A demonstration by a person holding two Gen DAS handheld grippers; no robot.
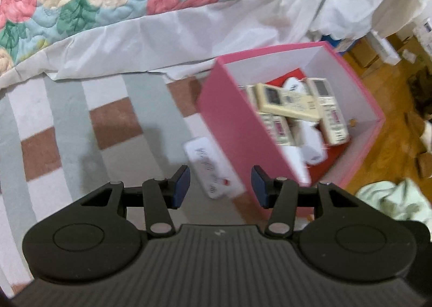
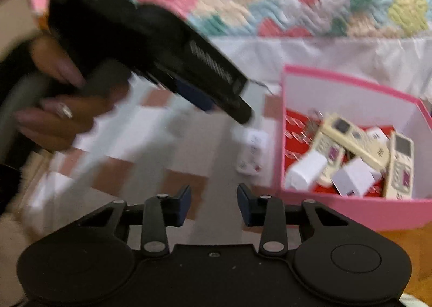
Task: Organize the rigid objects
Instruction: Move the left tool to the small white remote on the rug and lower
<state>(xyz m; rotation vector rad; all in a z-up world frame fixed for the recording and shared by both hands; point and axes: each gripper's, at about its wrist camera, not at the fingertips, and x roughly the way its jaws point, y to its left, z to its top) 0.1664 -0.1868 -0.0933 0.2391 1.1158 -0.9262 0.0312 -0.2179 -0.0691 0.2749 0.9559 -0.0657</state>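
- Two claws, both apart and empty: the left claw [image 1: 220, 185] frames a white remote [image 1: 213, 169] at lower centre of its view; the right claw [image 2: 213, 205] hangs over bare rug [image 2: 189, 185].
- The remote lies on the rug, just beside the pink box's [image 1: 229, 123] left wall.
- Best to lower the left claw squarely across the remote's narrow sides, clear of that wall, before closing.
- Other remotes [image 1: 291, 107] already lie in the box, right of centre.

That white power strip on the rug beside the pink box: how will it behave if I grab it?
The white power strip looks like a rigid plastic bar, so it probably won't flex. Lying flat, it shouldn't roll. Its smooth casing may slip between the left gripper pads if pinched off-centre.
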